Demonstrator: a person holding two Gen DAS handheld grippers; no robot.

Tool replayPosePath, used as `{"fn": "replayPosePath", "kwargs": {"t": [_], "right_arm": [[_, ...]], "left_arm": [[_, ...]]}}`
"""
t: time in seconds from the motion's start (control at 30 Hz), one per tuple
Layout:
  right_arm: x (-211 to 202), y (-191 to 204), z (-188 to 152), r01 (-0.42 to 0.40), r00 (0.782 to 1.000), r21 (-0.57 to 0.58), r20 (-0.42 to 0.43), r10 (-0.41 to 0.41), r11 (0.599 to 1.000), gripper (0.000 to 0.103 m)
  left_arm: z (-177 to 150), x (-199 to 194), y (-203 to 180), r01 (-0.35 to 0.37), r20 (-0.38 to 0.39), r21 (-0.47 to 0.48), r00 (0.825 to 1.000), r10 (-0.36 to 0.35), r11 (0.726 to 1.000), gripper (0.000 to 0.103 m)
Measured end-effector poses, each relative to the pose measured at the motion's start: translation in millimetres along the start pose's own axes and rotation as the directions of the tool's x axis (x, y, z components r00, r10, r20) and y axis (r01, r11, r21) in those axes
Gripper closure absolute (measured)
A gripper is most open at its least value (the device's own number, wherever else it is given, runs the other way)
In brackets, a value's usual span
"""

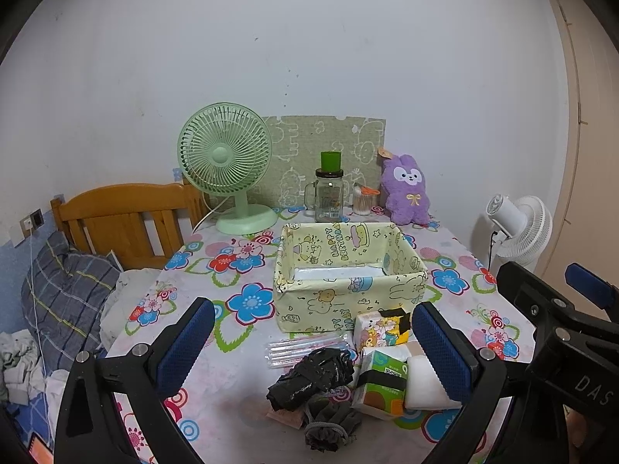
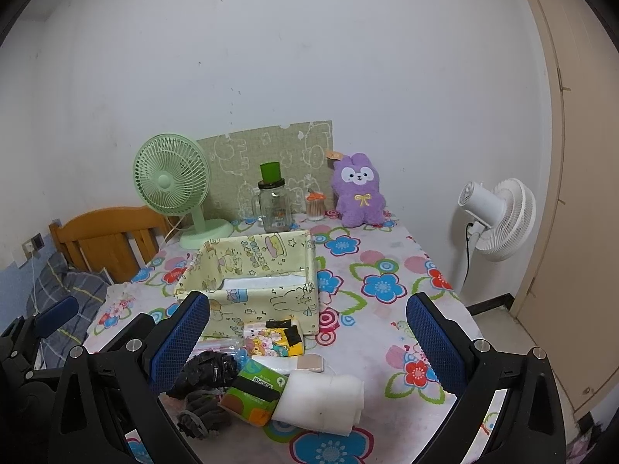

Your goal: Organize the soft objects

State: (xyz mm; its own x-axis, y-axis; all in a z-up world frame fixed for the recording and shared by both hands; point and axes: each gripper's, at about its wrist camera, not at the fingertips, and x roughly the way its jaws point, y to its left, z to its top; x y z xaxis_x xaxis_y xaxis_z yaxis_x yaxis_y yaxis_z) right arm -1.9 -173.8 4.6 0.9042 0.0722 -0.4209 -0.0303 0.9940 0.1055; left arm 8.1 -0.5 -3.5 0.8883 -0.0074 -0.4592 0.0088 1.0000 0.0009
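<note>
Nearest: left hand-held gripper (image 1: 311,352) and right hand-held gripper (image 2: 307,342), both with jaws spread wide, holding nothing. Soft pile sits near edge of the surface (image 1: 216,398), just in front of the fabric box (image 1: 348,282), which looks empty. Left to right: grey drawstring pouch (image 1: 329,421) under crumpled black bag (image 1: 313,377), green tissue pack (image 1: 383,382), white foam roll (image 2: 325,400); cartoon tissue pack (image 1: 377,330) behind them, touching box front. All likely light and squashy. Black bag probably slippery, pinch a bunched fold. Tissue packs: grip across the short sides. Foam: squeeze mid-roll
</note>
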Motion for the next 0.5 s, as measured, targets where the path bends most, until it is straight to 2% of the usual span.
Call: {"fn": "replayPosePath", "kwargs": {"t": [0.5], "right_arm": [[-0.7, -0.7, -0.1, -0.001, 1.000, 0.004, -0.001, 0.001, 1.000, 0.001]], "left_arm": [[1.1, -0.8, 0.3, -0.001, 0.000, 0.000, 1.000, 0.001, 1.000, 0.000]]}}
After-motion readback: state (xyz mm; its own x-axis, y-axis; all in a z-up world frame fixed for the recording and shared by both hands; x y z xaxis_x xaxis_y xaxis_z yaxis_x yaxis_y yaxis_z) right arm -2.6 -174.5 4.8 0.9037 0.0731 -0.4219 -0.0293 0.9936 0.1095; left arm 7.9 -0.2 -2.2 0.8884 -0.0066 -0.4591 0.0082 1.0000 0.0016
